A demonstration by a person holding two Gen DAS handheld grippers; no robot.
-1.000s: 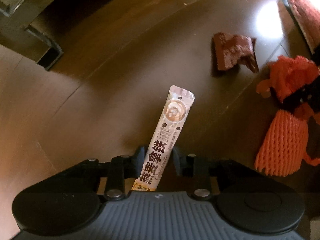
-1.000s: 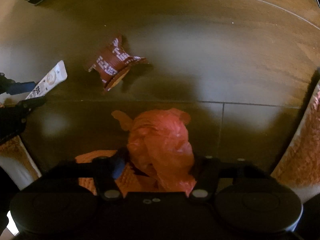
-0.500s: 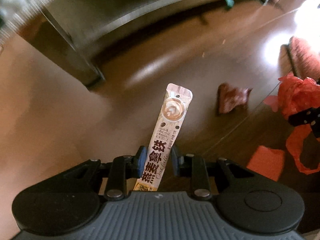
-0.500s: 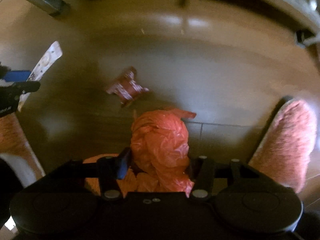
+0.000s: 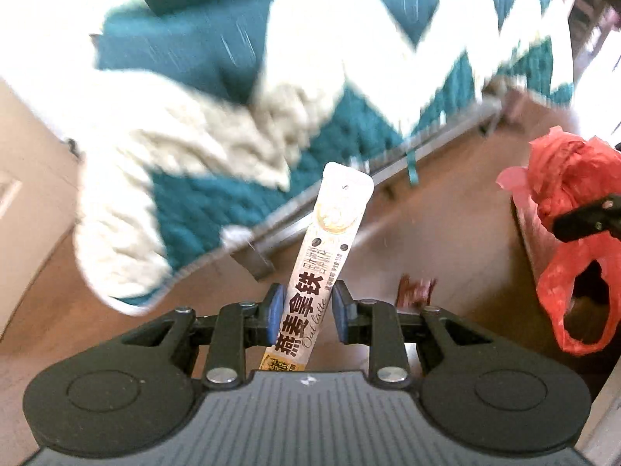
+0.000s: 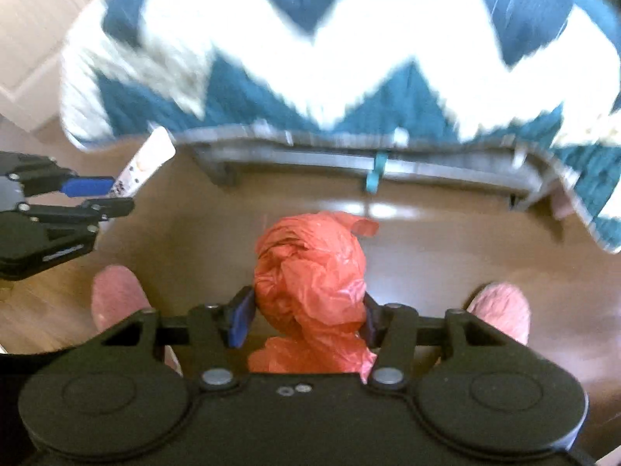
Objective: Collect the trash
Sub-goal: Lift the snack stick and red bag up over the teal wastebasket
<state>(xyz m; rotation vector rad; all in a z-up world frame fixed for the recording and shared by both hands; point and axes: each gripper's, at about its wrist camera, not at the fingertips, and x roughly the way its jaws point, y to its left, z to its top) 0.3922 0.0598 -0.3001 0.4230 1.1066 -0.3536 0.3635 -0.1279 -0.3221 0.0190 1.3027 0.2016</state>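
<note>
Trash in hand — the left gripper (image 5: 306, 310) pinches an oat-latte sachet (image 5: 324, 260), the right gripper (image 6: 306, 318) clamps a red plastic bag (image 6: 310, 272) whose mouth gapes at three o'clock. Next, probably: drop the sachet inside — then the brown wrapper (image 5: 417, 289).

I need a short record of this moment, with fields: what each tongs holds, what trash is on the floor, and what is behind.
left tongs: shut on sachet
right tongs: shut on red bag
bag mouth: open, seen in left view
floor: brown wrapper lying loose
background: teal-white blanket over a grey frame
</note>
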